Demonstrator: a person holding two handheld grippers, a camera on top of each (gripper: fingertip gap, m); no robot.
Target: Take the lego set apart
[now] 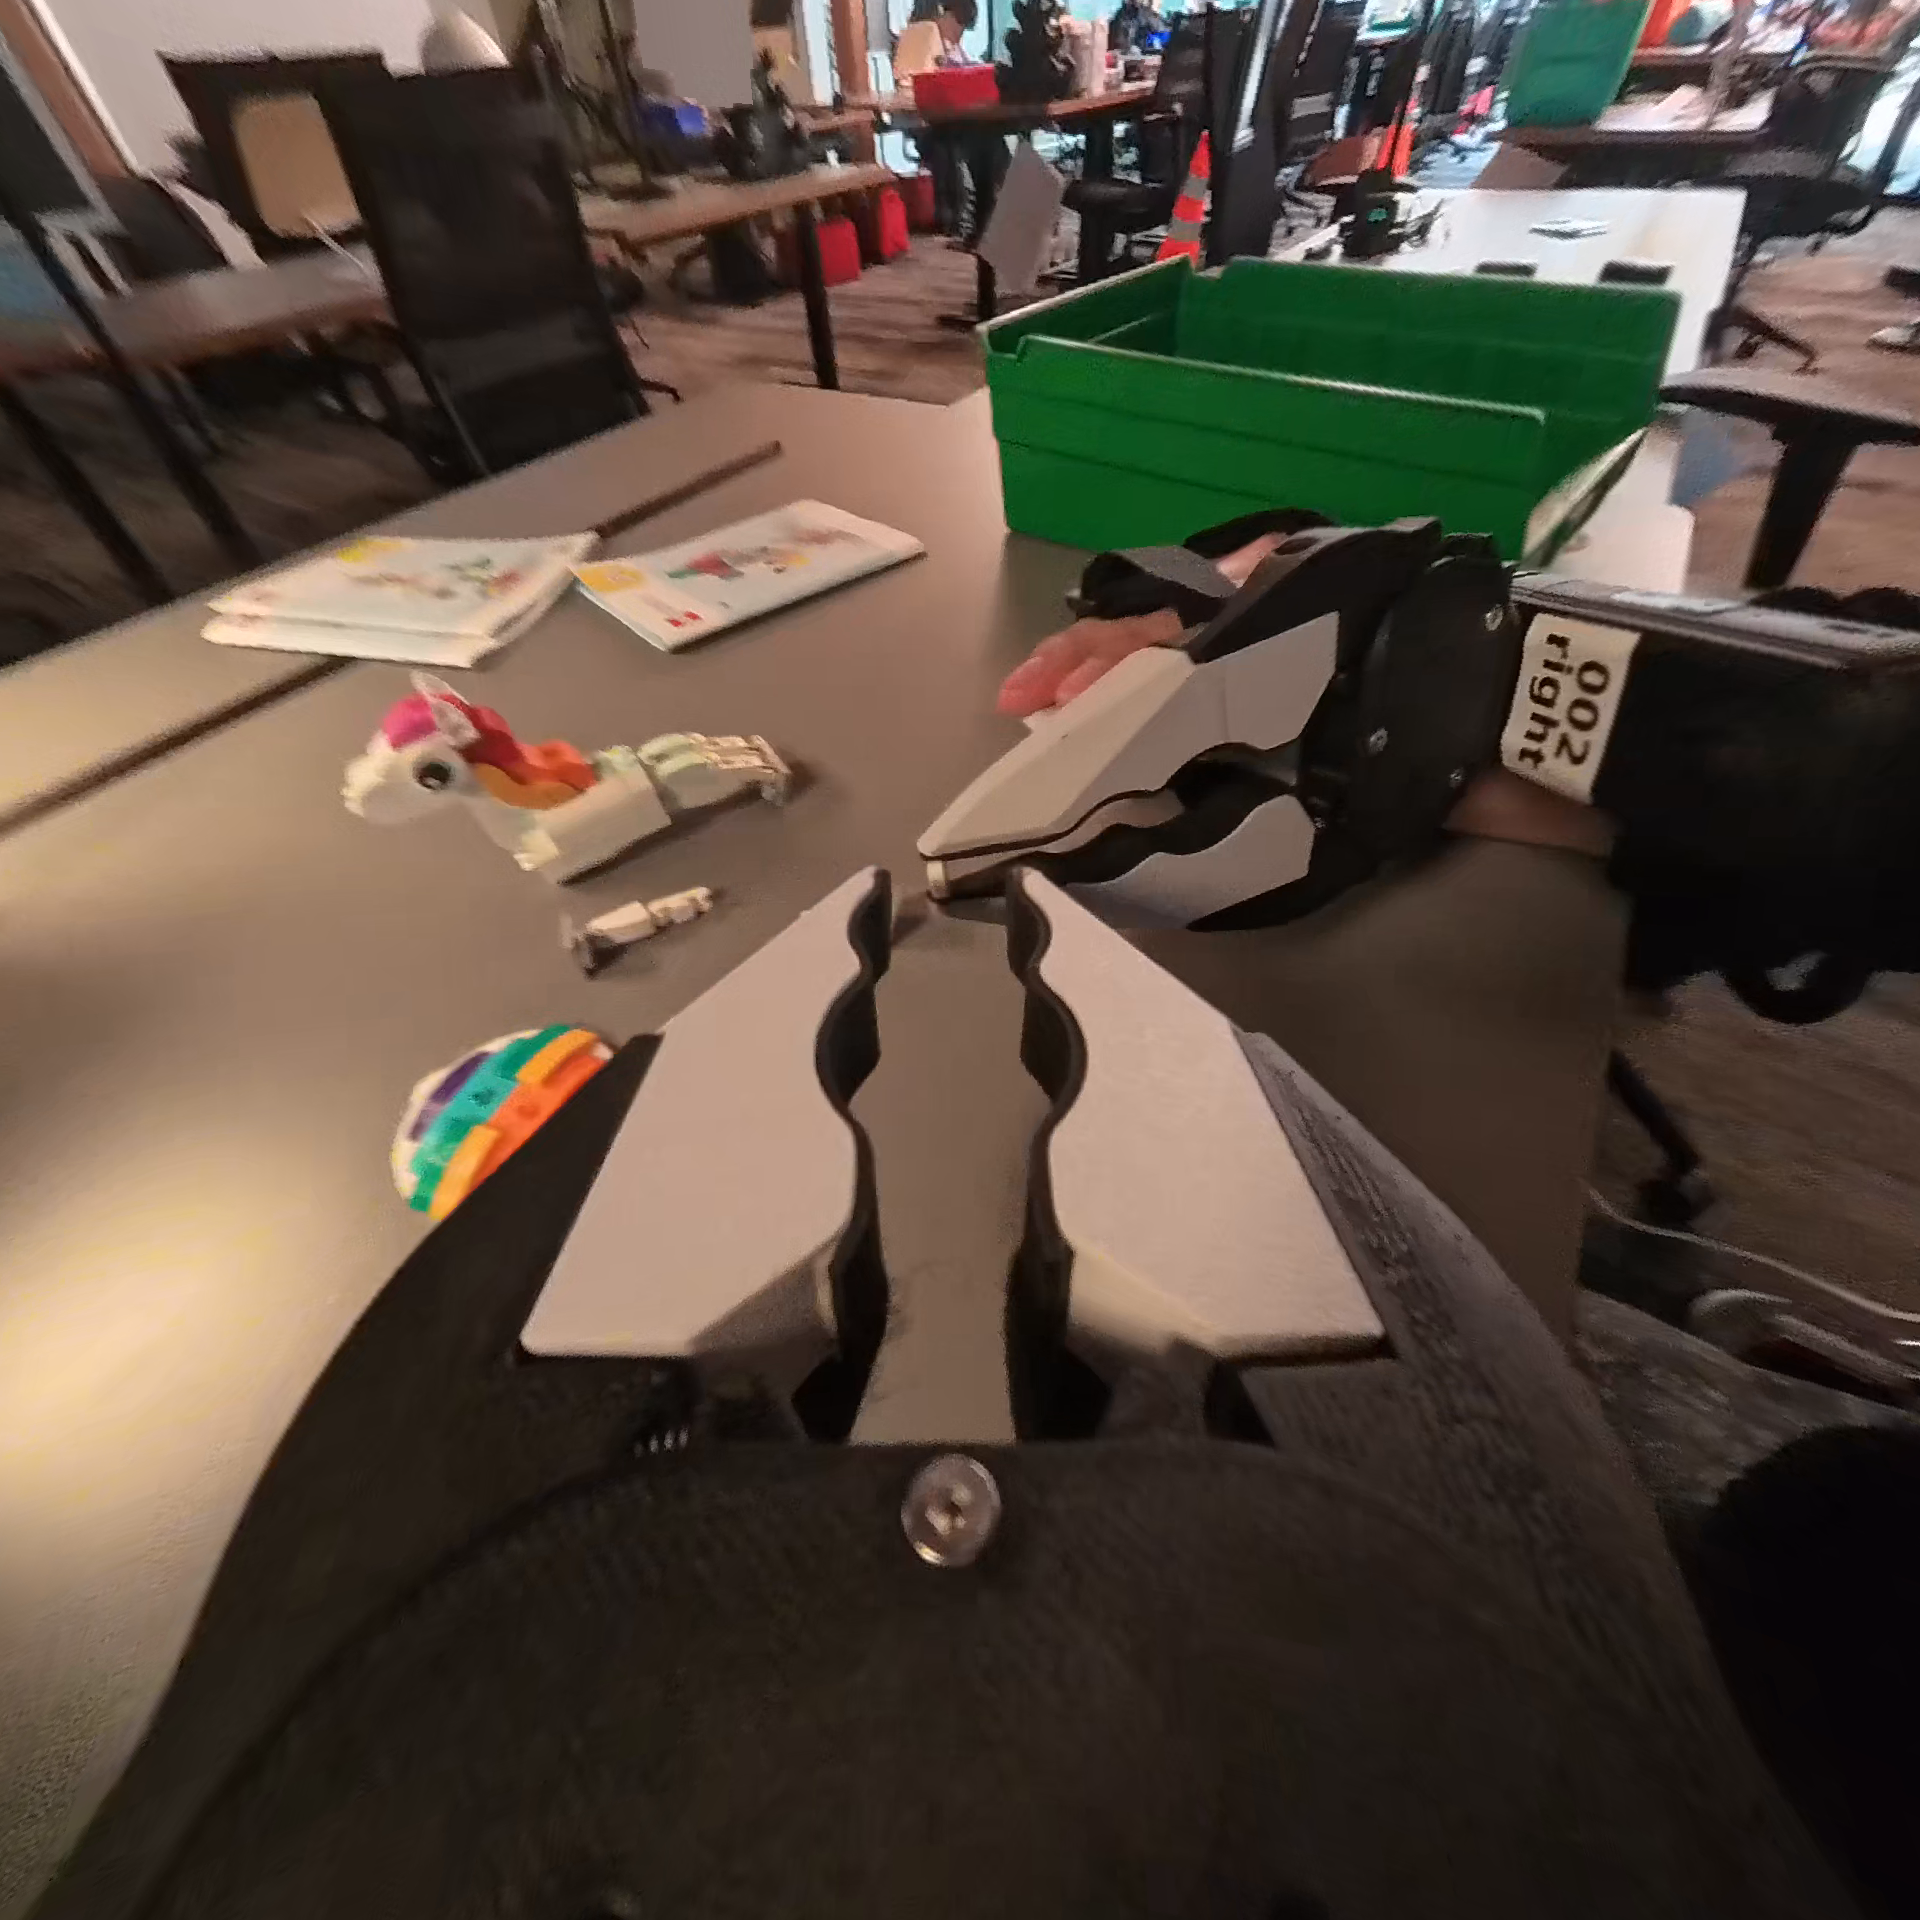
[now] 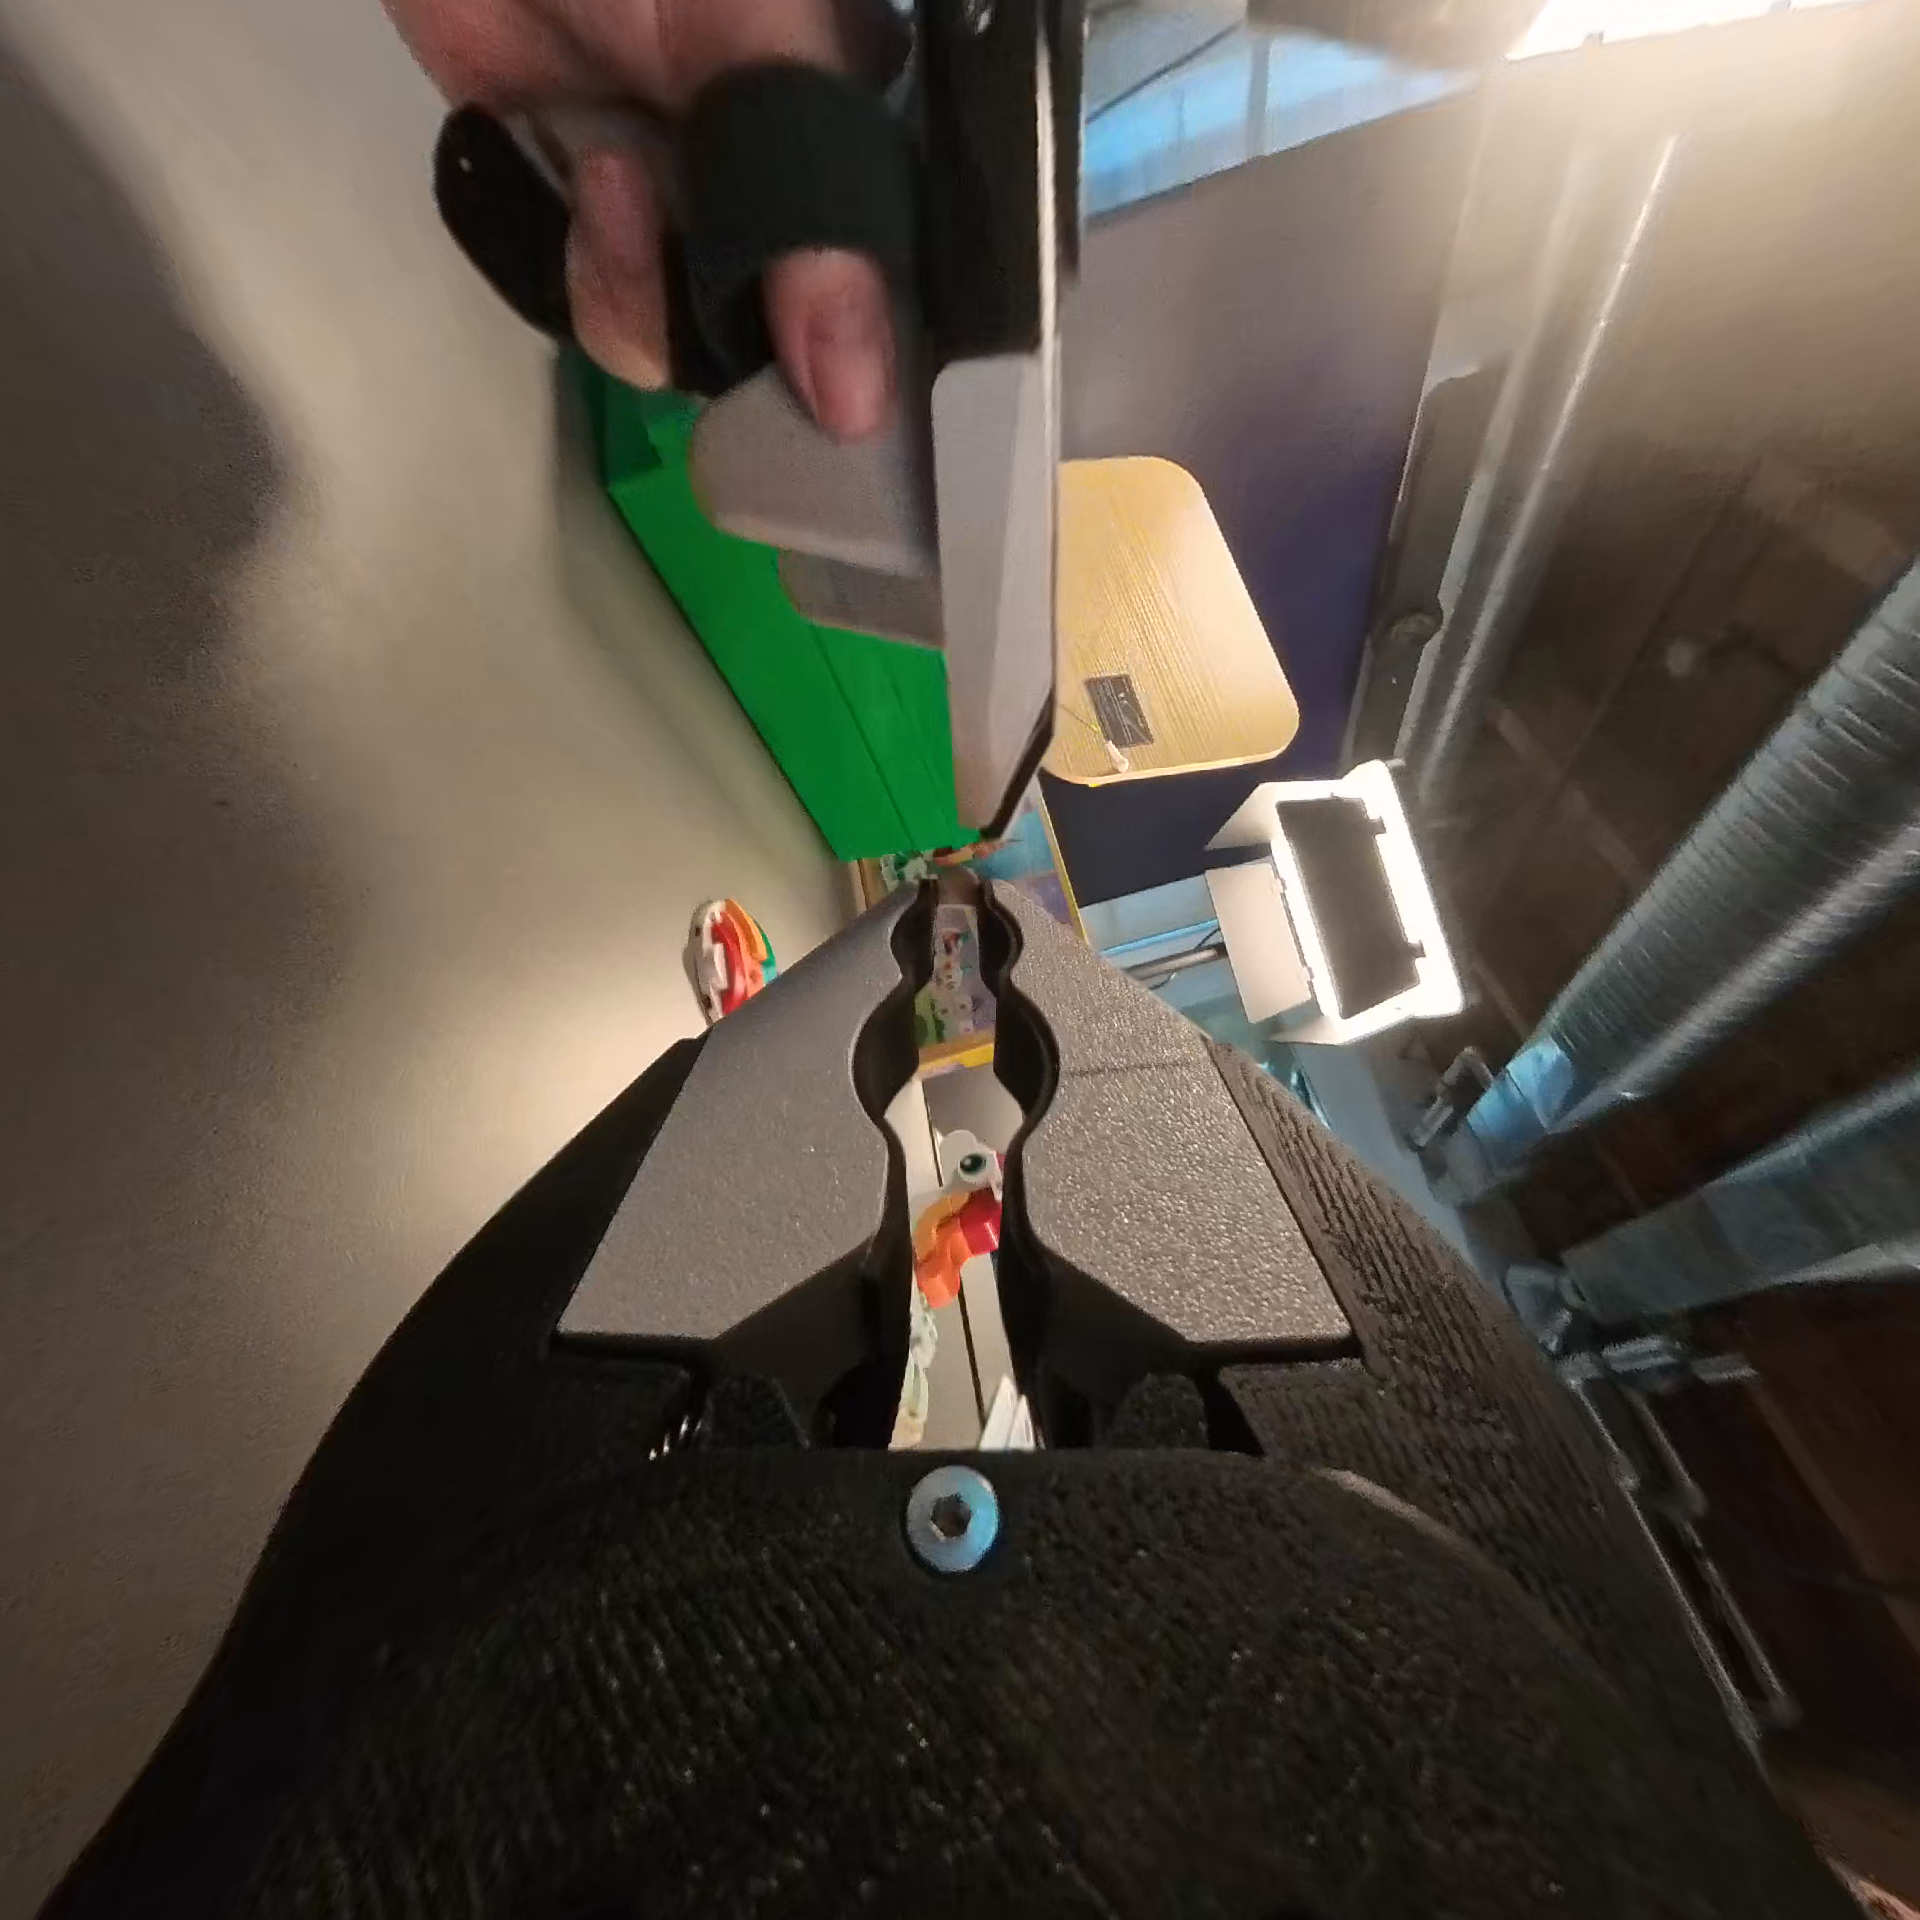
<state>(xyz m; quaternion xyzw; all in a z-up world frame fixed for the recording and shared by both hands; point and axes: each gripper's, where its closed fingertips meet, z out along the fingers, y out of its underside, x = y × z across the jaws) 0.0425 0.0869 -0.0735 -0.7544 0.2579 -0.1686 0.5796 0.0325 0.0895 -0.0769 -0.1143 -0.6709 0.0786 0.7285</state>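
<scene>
A white lego unicorn with a coloured mane lies on its side on the grey table. A small white piece lies in front of it, and a rainbow-coloured piece lies nearer me, by the left finger. My left gripper is open, just above the table. My right gripper comes in from the right with its tips between the left fingertips. In the right wrist view the right gripper is shut on a small brownish piece. The left gripper's tip touches that piece from above. The unicorn shows through the right jaws.
A green bin stands at the table's far right edge and also shows in the right wrist view. Booklets lie behind the unicorn. Chairs and desks stand beyond the table. Both grippers' tips are close together, under 4 cm apart. Left tips and right tips are each some 20 cm from the unicorn.
</scene>
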